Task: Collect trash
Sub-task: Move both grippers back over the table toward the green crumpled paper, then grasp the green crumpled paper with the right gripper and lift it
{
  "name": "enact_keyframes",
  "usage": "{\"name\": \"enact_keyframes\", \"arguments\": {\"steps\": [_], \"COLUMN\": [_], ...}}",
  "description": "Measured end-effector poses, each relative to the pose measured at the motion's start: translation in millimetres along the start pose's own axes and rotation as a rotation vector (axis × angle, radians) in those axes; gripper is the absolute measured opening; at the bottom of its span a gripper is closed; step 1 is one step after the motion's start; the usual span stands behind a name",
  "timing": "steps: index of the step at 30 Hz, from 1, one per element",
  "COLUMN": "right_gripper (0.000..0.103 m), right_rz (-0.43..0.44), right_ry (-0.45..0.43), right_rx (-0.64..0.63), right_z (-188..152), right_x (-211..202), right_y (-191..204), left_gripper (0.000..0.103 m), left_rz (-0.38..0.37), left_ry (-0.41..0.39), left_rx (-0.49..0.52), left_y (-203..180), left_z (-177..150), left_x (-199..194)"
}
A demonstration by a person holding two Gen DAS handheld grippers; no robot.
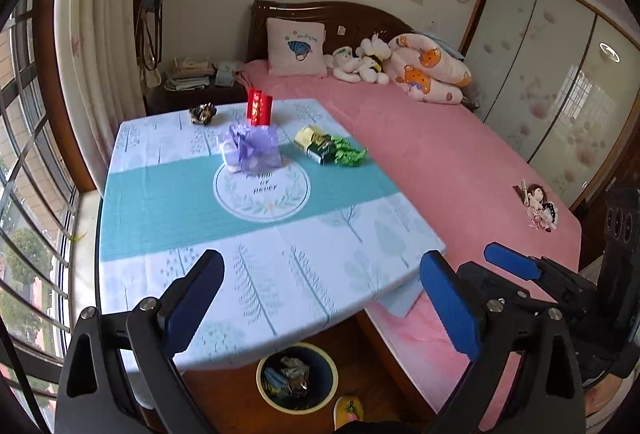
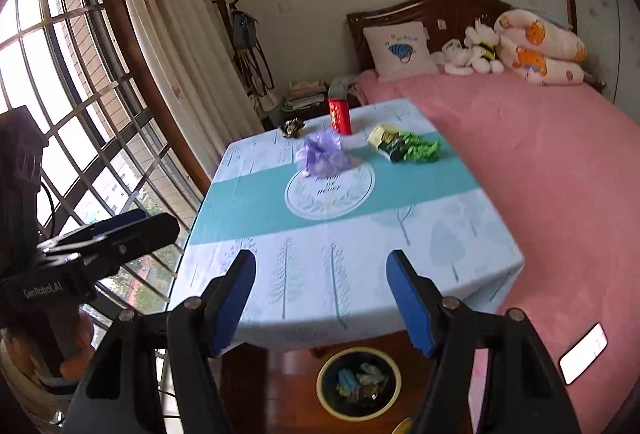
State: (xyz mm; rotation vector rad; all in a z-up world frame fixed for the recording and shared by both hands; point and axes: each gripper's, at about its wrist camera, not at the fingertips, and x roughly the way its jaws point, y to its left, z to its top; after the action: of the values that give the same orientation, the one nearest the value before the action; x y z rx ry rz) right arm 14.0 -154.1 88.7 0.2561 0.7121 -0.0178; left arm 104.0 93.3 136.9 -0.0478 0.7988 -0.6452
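Beside a pink bed [image 1: 460,169] and a barred window stands one table [image 1: 248,274] under a white and teal cloth, with five bits of trash on its far half. One dark crumpled wrapper [image 1: 203,113] lies near the far edge; one red packet [image 1: 259,106] stands upright just beside it; one purple gauze bag [image 1: 251,147] slumps at the rim of the round print in the middle. One small green and yellow box [image 1: 316,145] lies flat, its long axis running slantwise from the far edge toward the bed, touching one bunch of crumpled green paper [image 1: 349,153] at its bed-side end. On the wooden floor under the near edge sits one round bin [image 2: 359,381], dark inside with a pale rim, already holding several crumpled scraps, one of them blue. Two grippers hover above the near edge: the left gripper [image 1: 320,298] has its jaws spread wide with nothing between them; the right gripper [image 2: 322,302] is parted somewhat less, also empty.
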Motion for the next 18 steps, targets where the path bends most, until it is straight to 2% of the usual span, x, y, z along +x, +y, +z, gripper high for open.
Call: {"name": "enact_keyframes", "arguments": {"steps": [5, 9, 13, 18], "right_gripper": [0.068, 0.068, 0.068, 0.068], "right_rz": [-0.01, -0.003, 0.026, 0.056], "right_ry": [-0.003, -0.01, 0.012, 0.139], "right_rx": [-0.037, -0.066, -0.134, -0.231], "right_z": [28.8, 57.4, 92.3, 133.4], "right_x": [24.3, 57.7, 105.8, 183.3], "right_y": [-18.1, -46.8, -85.9, -133.4], "left_gripper": [0.097, 0.097, 0.097, 0.097], "left_rz": [-0.019, -0.008, 0.066, 0.191], "left_ry": [0.022, 0.054, 0.091, 0.139], "left_rx": [-0.029, -0.056, -0.075, -0.155], "left_y": [-1.6, -2.9, -6.5, -8.6], "left_z": [31.5, 53.1, 76.0, 108.7], "left_x": [31.7, 75.3, 133.5, 206.1]}}
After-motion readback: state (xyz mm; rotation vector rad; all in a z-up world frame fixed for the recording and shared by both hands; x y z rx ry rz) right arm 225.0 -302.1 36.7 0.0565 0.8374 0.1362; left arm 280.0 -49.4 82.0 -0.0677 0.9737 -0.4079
